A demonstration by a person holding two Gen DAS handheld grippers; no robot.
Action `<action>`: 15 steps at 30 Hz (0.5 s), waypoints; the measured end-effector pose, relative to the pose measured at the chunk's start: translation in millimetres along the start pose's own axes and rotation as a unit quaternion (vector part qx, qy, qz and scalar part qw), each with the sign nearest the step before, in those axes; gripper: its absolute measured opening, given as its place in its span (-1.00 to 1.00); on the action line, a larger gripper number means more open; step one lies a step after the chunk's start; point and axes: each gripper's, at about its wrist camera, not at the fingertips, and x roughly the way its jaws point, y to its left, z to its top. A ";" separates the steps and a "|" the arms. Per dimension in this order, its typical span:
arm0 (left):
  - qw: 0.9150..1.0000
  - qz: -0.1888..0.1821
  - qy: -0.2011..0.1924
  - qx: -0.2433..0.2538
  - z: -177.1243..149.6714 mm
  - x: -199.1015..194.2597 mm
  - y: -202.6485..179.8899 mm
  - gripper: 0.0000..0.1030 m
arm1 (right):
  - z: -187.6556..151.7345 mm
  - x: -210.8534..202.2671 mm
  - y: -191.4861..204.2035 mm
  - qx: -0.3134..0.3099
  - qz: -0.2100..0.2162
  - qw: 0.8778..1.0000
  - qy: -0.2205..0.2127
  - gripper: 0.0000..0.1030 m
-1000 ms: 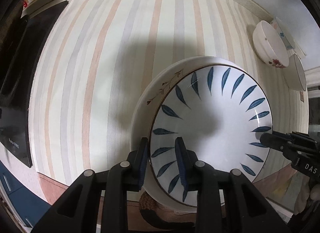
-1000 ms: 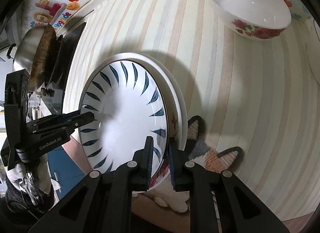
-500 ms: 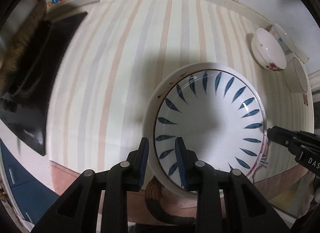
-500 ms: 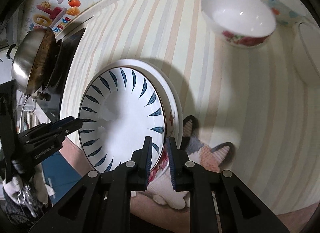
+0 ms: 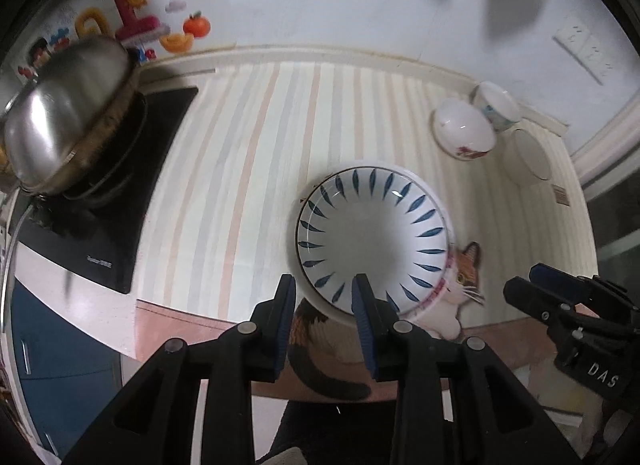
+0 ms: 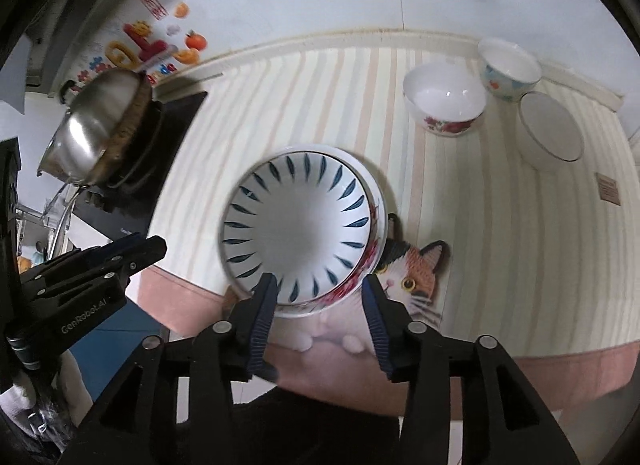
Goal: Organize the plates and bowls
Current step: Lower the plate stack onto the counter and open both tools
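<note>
A white plate with blue leaf marks (image 5: 372, 233) lies stacked on a larger white plate with a red-flowered rim (image 5: 434, 297) on the striped mat; the stack also shows in the right wrist view (image 6: 300, 225). My left gripper (image 5: 322, 313) is open, raised above the stack's near edge, holding nothing. My right gripper (image 6: 320, 305) is open wide, above the stack's near rim, empty. Three bowls stand at the back right: a red-flowered bowl (image 6: 444, 109), a blue-patterned bowl (image 6: 510, 67) and a plain white bowl (image 6: 550, 131).
A steel wok (image 5: 64, 121) sits on a black cooktop (image 5: 120, 193) at the left. The striped mat (image 5: 240, 169) has a cat picture (image 6: 416, 269) at its near edge. A wall with stickers (image 5: 132, 25) stands behind the counter.
Both grippers have let go of the blue-leaf plate and pulled up and back. The right jaws opened wide. The plate now rests on the larger plate.
</note>
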 end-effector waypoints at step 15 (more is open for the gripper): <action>0.998 -0.021 -0.056 0.030 -43.9 -85.8 1.6 -0.39 | -67.9 -104.1 46.9 0.008 -0.032 0.996 -0.079 0.07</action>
